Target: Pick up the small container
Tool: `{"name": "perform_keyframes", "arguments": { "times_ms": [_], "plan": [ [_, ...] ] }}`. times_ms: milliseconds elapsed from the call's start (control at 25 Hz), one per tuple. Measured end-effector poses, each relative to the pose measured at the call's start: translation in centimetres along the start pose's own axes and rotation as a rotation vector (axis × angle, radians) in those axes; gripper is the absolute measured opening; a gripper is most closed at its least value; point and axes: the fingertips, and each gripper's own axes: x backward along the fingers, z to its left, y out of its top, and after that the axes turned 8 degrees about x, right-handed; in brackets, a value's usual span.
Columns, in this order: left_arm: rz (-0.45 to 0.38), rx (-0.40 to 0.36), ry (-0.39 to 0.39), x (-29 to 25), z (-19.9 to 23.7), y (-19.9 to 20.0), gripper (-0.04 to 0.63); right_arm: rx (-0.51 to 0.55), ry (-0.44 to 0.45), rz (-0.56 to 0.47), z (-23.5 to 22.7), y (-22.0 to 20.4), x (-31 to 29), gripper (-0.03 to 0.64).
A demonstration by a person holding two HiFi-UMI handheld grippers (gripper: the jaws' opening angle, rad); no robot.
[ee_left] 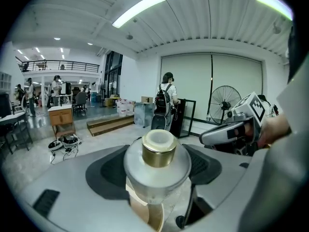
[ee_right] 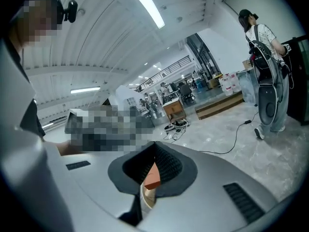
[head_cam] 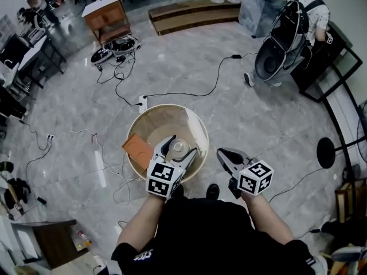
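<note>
Container (head_cam: 178,148), a small clear jar with a gold collar and a pale cap, is clamped in the left gripper (head_cam: 178,152) over the round beige worktop (head_cam: 195,121). Starting at the left, an orange-brown board (head_cam: 137,148) lies on the worktop's left part, just beside that gripper. In the left gripper view the dark-padded fingers (ee_left: 108,173) press on the jar's shoulders from both sides, cap facing up. A strip of the beige worktop shows below the jar, and whether its base touches the worktop cannot be told. The left marker cube (head_cam: 164,179) hangs over the worktop's near rim. Further right, the right gripper (head_cam: 223,154) hovers just off the worktop's right edge, above the grey marble floor (head_cam: 269,119). Its fingers are together with nothing between them. Its own view shows only a thin slit, through which a bit of the board and the beige worktop can be seen. At the far right, well apart from the worktop, a person (head_cam: 315,11) stands beside a grey pod-shaped chair (head_cam: 278,46), and a black cable (head_cam: 195,90) trails across the floor.
</note>
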Motion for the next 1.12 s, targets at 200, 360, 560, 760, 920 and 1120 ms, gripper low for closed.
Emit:
{"name": "perform_keyframes", "arguments": {
  "times_ms": [200,360,560,760,920,1120],
  "plan": [
    [-0.024,0.027,0.055,-0.5,-2.0,0.7,0.345,0.008,0.057,-0.007,-1.9,0.6,1.8,0.015],
    [-0.032,0.045,0.09,0.0,-1.7,1.1,0.344,0.052,0.096,-0.027,-1.8,1.8,2.6,0.015],
    [-0.035,0.033,0.111,1.7,-0.8,2.2,0.345,0.15,0.119,-0.048,-0.4,3.5,2.1,0.015],
    [-0.067,0.016,0.115,3.6,0.9,3.7,0.344,0.26,0.158,-0.076,2.5,5.6,-0.1,0.014],
    [-0.072,0.004,0.106,5.1,2.8,4.2,0.344,0.293,0.147,-0.115,4.2,6.9,-1.5,0.012],
    [-0.059,0.012,0.091,6.3,4.6,4.6,0.344,0.26,0.108,-0.17,5.0,8.4,-2.7,0.012]
  ]
}}
